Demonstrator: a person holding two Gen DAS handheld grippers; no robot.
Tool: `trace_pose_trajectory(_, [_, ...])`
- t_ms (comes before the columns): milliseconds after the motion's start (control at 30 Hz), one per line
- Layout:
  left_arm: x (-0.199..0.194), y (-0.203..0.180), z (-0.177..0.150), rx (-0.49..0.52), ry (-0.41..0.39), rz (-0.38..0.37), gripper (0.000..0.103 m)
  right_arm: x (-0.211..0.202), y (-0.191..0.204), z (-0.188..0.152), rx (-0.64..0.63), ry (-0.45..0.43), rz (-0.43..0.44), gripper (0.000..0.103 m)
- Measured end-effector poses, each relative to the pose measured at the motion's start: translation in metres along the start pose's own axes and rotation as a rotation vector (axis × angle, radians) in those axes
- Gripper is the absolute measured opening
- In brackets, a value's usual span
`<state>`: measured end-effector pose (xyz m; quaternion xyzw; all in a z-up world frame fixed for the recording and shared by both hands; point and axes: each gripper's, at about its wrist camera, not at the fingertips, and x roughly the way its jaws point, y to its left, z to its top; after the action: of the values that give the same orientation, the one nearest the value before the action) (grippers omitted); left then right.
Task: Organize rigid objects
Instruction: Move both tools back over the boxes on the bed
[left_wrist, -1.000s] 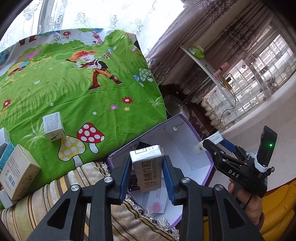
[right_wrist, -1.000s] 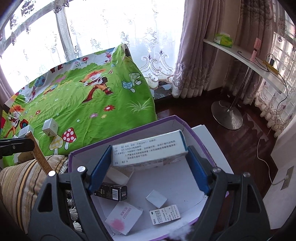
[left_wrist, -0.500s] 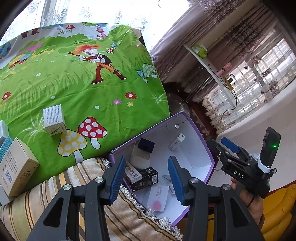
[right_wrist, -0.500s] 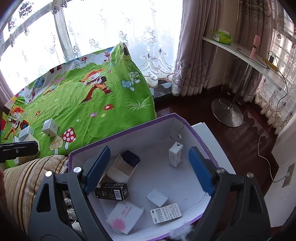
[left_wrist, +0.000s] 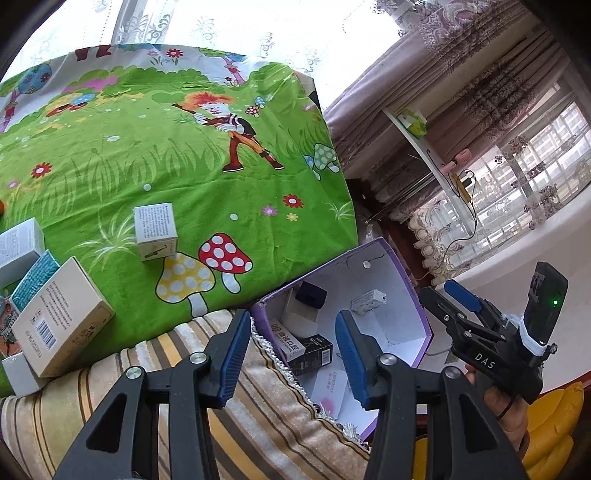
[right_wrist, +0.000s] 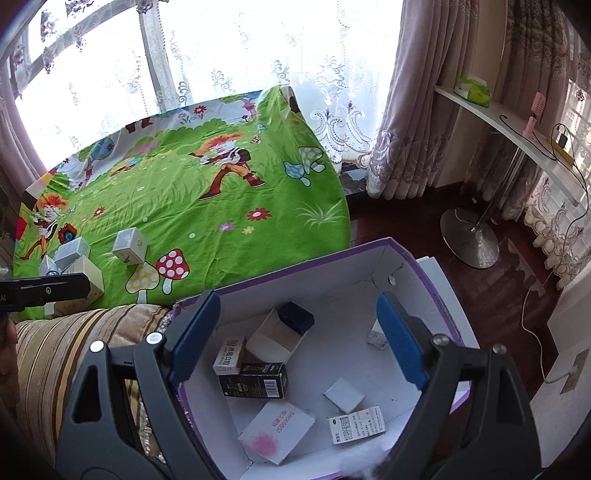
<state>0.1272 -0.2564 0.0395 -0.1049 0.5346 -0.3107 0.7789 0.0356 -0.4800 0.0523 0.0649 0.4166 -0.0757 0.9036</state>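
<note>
I read "DAS" on the right gripper (left_wrist: 484, 360) body. Between my right tongs, a white card (right_wrist: 277, 430) shows "68669557"; other labels are too small.

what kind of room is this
Most likely a bedroom or living room at home: a cartoon bedsheet spread out, lace curtains over big windows, and a wall shelf.

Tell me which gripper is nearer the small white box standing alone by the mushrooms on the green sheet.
Left. The left gripper hangs just short of the white box, over the striped cushion; the right gripper sits farther away, above the purple bin.
</note>
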Motion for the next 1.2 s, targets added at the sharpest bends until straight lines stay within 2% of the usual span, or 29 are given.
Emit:
trace_pose_trajectory(367, [-0.041,0.063,-0.003,-0.098,-0.068,0.042,0.049,0.007,0.061,0.01,-0.09,0.023,0.072,0.088])
trace_pose_trajectory(1033, [-0.11,0.192,-0.026,-0.282,-0.146,0.193,0.051,0.033,0.157,0.017,-0.238,0.067,0.182,0.089])
trace_pose_trajectory(1200, [-0.12,0.218,-0.029,-0.273,-0.142,0.256,0.06,0.045,0.175,0.023,-0.274,0.08,0.196,0.089])
